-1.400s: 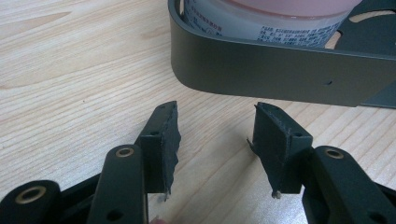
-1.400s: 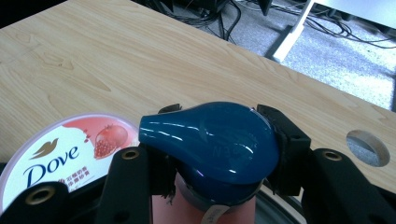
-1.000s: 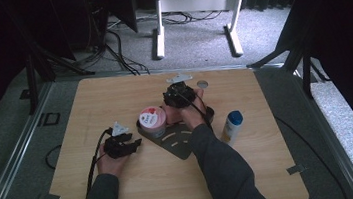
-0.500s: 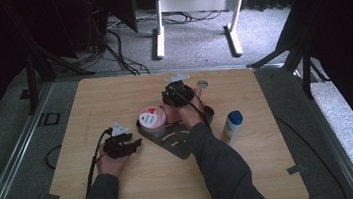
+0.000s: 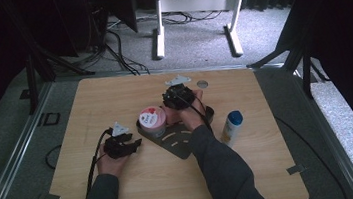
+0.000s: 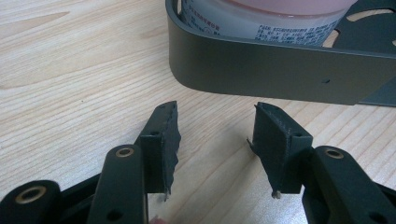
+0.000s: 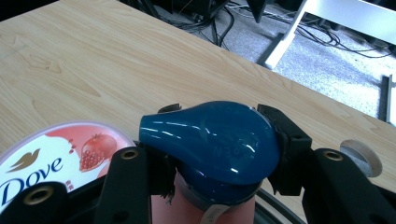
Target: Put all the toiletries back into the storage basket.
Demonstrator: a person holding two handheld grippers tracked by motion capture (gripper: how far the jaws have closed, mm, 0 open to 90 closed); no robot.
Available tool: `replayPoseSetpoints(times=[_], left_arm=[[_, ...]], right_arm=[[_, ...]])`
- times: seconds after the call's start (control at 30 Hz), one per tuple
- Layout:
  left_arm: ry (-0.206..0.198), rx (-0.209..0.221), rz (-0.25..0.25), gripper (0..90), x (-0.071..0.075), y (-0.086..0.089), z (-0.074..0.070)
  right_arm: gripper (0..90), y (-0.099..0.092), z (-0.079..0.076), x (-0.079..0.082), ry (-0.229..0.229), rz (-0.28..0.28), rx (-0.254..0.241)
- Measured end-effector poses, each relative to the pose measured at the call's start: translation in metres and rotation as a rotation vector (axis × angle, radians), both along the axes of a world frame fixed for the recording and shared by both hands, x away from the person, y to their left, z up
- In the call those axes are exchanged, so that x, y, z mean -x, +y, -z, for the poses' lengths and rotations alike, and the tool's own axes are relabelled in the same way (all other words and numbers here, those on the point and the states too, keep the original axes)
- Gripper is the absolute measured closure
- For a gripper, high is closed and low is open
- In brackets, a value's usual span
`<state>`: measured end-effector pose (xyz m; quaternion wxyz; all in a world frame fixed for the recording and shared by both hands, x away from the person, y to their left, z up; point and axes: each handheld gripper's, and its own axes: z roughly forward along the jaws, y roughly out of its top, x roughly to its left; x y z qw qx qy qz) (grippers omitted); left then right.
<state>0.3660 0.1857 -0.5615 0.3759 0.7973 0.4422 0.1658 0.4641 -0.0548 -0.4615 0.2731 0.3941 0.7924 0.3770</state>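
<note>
Right gripper (image 7: 217, 154) clamps the blue-capped bottle (image 7: 210, 140) (beside the Dove tub (image 7: 51, 154)); left gripper (image 6: 215, 140) gapes, nothing between its jaws

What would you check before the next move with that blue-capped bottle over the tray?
1. Right gripper clamped on the blue-capped bottle: ok.
2. Bottle already resting in the tray: cannot tell.
3. Pink jar seated in the tray: ok.
4. Left gripper open, holding nothing: ok.
5. Left gripper touching the tray wall: cannot tell; a gap shows.
6. White bottle standing on the table outside the tray: ok.
</note>
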Motion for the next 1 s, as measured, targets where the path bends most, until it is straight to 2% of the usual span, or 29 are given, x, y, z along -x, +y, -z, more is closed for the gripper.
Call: replayPoseSetpoints(times=[0.33,0.37,0.43,0.57,0.6,0.63,0.77,1.0], left_arm=[[-0.001,0.0,-0.001,50.6,0.0,0.0,0.0],[0.0,0.0,-0.001,50.6,0.0,0.0,0.0],[0.0,0.0,-0.001,50.6,0.0,0.0,0.0],[0.0,0.0,-0.001,50.6,0.0,0.0,0.0],[0.0,0.001,-0.001,50.6,0.0,0.0,0.0],[0.0,0.001,-0.001,50.7,0.0,0.0,0.0],[-0.002,0.001,-0.001,50.7,0.0,0.0,0.0],[-0.003,0.002,-0.002,50.7,0.0,0.0,0.0]], right_arm=[[49.9,0.0,0.001,0.005,0.0,-0.009,0.014],[45.0,-0.001,0.002,0.004,0.023,-0.015,0.001],[42.3,-0.002,0.004,0.004,0.036,-0.024,0.0],[40.0,-0.004,0.005,0.005,0.036,-0.024,-0.002],[39.0,-0.006,0.005,0.006,0.045,-0.024,-0.008],[36.1,-0.011,0.006,0.006,0.076,-0.028,-0.02],[34.2,-0.013,0.006,0.008,0.086,-0.041,-0.019],[31.2,-0.016,0.005,0.02,0.103,-0.066,-0.049]])
